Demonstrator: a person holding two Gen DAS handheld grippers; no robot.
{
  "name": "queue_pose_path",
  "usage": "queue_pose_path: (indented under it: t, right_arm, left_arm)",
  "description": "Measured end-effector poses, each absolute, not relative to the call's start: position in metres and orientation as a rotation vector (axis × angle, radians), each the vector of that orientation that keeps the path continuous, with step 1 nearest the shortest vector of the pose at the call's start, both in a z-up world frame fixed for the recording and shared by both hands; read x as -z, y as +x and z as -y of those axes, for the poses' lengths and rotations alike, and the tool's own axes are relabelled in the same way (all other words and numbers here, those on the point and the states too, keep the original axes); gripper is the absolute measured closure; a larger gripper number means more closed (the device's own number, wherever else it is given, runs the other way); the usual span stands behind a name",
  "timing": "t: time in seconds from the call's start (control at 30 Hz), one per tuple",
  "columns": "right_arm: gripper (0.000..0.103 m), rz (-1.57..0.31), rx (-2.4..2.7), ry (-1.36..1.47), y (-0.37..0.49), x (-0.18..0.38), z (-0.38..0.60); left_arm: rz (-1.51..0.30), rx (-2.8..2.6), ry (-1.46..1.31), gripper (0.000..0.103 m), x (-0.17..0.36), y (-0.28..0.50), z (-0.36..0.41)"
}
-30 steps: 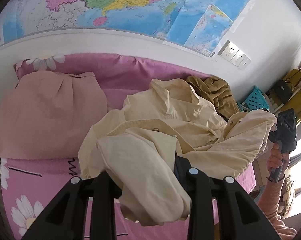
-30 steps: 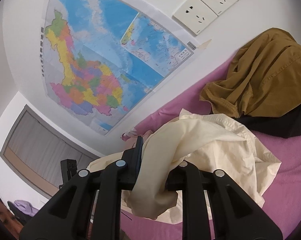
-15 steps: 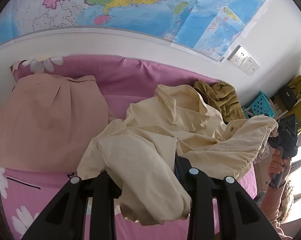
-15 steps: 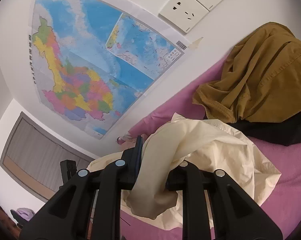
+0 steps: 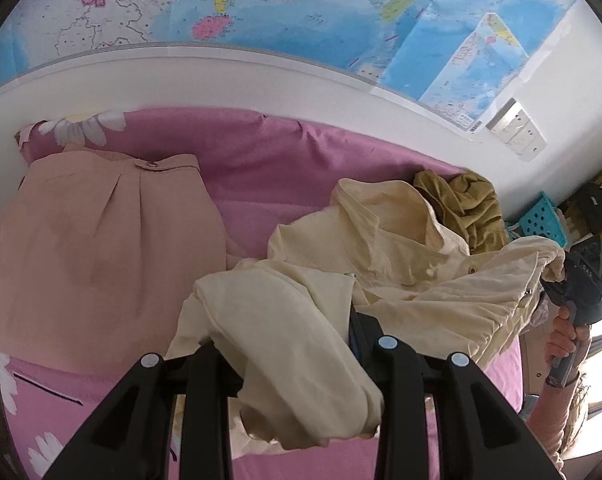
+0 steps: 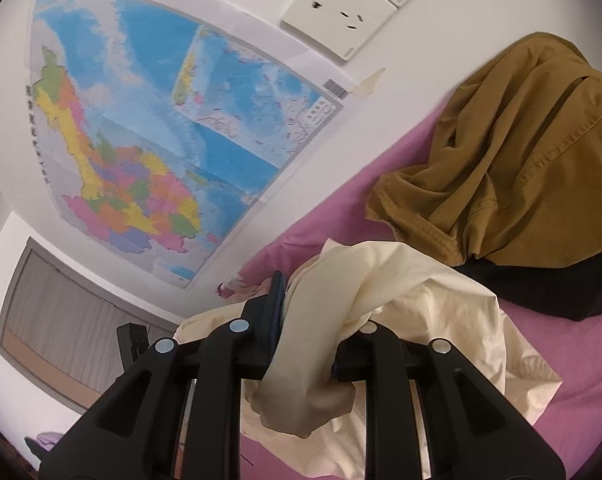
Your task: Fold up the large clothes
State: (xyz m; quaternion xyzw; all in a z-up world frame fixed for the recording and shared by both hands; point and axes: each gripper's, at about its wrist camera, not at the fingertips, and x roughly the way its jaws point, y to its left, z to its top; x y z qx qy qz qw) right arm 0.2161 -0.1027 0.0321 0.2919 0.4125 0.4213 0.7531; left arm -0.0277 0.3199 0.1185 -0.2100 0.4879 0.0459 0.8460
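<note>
Left wrist view: since a second ago the bed and wall have slid down-frame, more map point(image 5: 301, 12) showing at 12 o'clock, and the cream garment point(image 5: 381, 264) now lies lower and flatter across the pink bedspread point(image 5: 261, 168); judged, the piece is being carried forward and lowered for spreading, not yet folded. Left gripper point(image 5: 293, 344) points steeply down, jaws narrowly parted and clamped on a bunched cream fold that spills over them at 6 o'clock. A peach skirt point(image 5: 101, 248) lies flat at 9 o'clock, clear of the cream piece; a mustard garment point(image 5: 465, 204) sits just behind it at 2 o'clock. The right gripper point(image 5: 581, 280) appears at 3 o'clock, a hand point(image 5: 561, 340) on its grip, a cream corner pinched at its tip. Right wrist view: the wall sockets point(image 6: 341, 12) have shifted up toward 12 o'clock and the mustard heap has grown larger at 2 o'clock, so this side has advanced toward the wall too. Right gripper point(image 6: 317, 332) tilts shallowly downward, rolled; jaws close together, gripping a twisted cream rope of cloth, with the rest of the garment point(image 6: 441, 320) draped onto the bedspread at 4 o'clock.
</note>
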Motion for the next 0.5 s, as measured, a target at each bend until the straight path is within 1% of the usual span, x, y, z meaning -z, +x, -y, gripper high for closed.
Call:
queue_pose_path:
  t: [0.5]
  right_arm:
    - [0.084,-0.984,-0.828,0.627,0.26,0.001,0.088]
  left_arm:
    - [-1.098,-0.156,-0.473,0.069,-0.09,0.021,-0.337]
